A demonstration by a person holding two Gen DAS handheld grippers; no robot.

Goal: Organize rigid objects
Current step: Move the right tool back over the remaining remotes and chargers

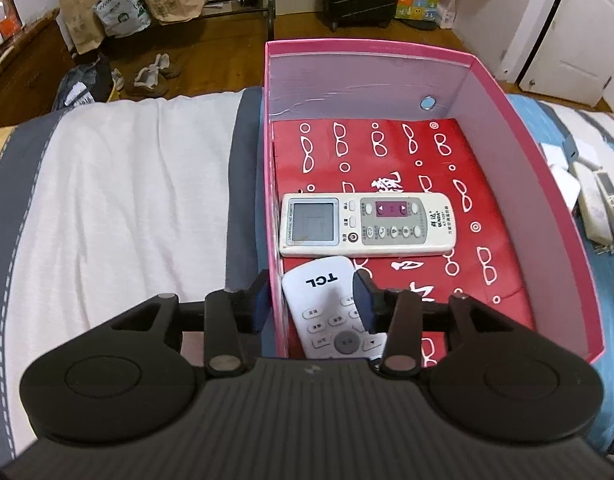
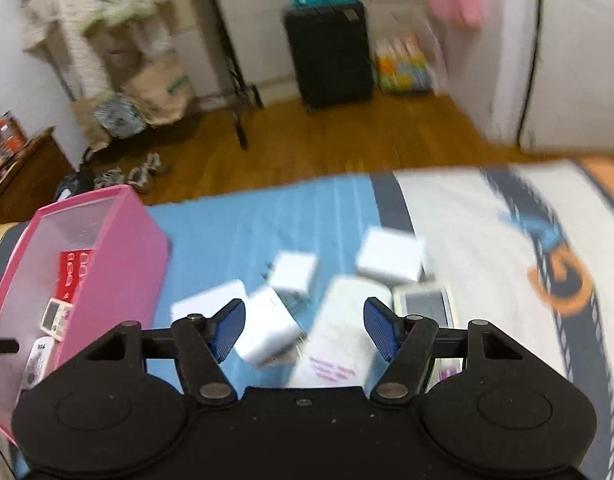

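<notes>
In the left wrist view a pink box [image 1: 547, 168] stands on the bed with a red bag printed with glasses [image 1: 387, 152] on its floor. A white universal remote [image 1: 367, 224] lies across the bag. A white TCL remote [image 1: 323, 304] lies at the near end, between the fingers of my left gripper [image 1: 312, 300], which is open; its left finger is outside the box's left wall. In the blurred right wrist view my right gripper [image 2: 303, 330] is open above a white charger [image 2: 267, 332] and a long white remote [image 2: 339, 336], holding nothing.
More white chargers and small boxes [image 2: 389, 256] and a remote with a screen [image 2: 423, 304] lie on the blue and white bedding. The pink box [image 2: 107, 280] is to the left of them. Beyond the bed's edge are wood floor, shoes [image 1: 155, 76], paper bags and a black suitcase [image 2: 331, 52].
</notes>
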